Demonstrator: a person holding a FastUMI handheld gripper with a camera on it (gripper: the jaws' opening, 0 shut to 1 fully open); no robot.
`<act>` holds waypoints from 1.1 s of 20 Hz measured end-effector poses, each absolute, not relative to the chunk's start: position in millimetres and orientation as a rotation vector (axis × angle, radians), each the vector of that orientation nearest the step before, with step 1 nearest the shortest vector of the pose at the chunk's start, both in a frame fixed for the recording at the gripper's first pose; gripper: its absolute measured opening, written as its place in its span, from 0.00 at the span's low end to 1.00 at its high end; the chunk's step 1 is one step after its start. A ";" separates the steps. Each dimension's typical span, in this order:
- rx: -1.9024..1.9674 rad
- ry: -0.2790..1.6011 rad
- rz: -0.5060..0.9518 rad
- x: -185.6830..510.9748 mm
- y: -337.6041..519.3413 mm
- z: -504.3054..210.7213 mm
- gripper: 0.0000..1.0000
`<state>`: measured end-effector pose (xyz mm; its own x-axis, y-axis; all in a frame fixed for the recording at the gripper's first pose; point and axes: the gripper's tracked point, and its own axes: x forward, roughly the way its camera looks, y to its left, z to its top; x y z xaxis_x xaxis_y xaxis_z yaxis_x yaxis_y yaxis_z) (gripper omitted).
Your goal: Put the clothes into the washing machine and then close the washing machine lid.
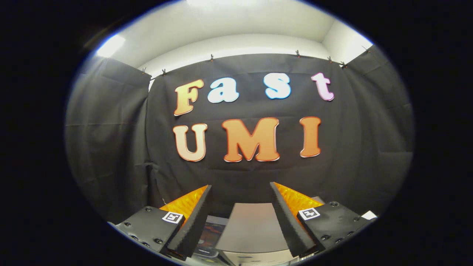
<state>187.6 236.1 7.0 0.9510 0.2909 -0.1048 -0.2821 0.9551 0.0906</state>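
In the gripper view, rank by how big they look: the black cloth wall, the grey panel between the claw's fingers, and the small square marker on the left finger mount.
1. Black cloth wall, by far the largest.
2. Grey panel between the open claw's fingers.
3. Square marker, smallest, though it is nearest the camera.

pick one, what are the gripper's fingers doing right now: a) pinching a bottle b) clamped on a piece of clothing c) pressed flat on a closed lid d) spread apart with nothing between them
d: the gripper is open, its fingers wide apart with an empty gap, pointing toward the black cloth wall, with a pale flat surface below and between them.
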 end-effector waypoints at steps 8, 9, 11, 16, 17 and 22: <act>0.004 0.070 0.180 127.4 85.8 19.0 0.98; -0.004 0.062 0.169 118.2 72.3 21.3 0.98; -0.012 0.063 0.155 98.6 49.4 20.9 0.98; -0.027 0.058 0.054 81.6 -8.3 9.4 0.98; -0.027 0.063 0.047 78.8 -12.6 5.4 0.98; -0.016 0.073 0.015 78.3 -28.6 -1.3 0.98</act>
<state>78.3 -28.6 -1.3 0.9972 0.0140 -0.0735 -0.0152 0.9998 -0.0158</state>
